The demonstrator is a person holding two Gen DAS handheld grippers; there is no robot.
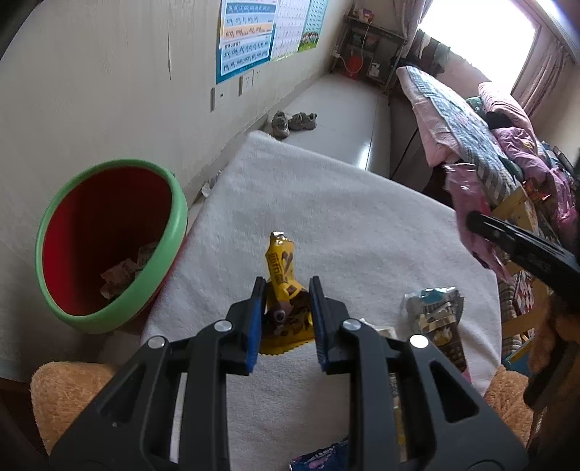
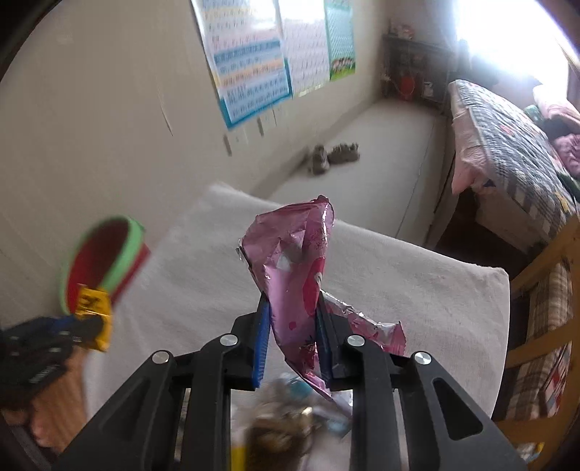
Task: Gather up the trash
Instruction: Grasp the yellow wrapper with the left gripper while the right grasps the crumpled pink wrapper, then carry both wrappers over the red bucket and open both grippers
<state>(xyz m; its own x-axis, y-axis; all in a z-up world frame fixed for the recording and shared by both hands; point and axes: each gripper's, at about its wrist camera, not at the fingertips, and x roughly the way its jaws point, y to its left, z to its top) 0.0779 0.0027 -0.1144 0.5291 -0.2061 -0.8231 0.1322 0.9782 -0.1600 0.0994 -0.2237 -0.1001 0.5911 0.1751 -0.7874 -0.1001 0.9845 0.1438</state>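
Left gripper (image 1: 286,290) clamps the yellow snack wrapper (image 1: 281,268); right gripper (image 2: 293,308) pinches the pink wrapper (image 2: 293,261). Best carry both right over the green-rimmed bin (image 1: 108,246) before letting go.

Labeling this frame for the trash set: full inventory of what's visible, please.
yellow snack wrapper: 1, yellow and brown, held in left tongs
pink snack wrapper: 1, pink, held in right tongs
grey-blue snack packet: 1, on white cloth, right of left tongs
purple wrapper: 1, partly seen, cloth's near edge
bin: 1, red inside, green rim, left of cloth, paper scraps inside
white cloth: 1, covers table
shoes: 1 pair, grey, floor by wall
posters: several, on wall
bed: 1, patterned quilt, right
left tongs: black, blue pads
right tongs: black, blue pads
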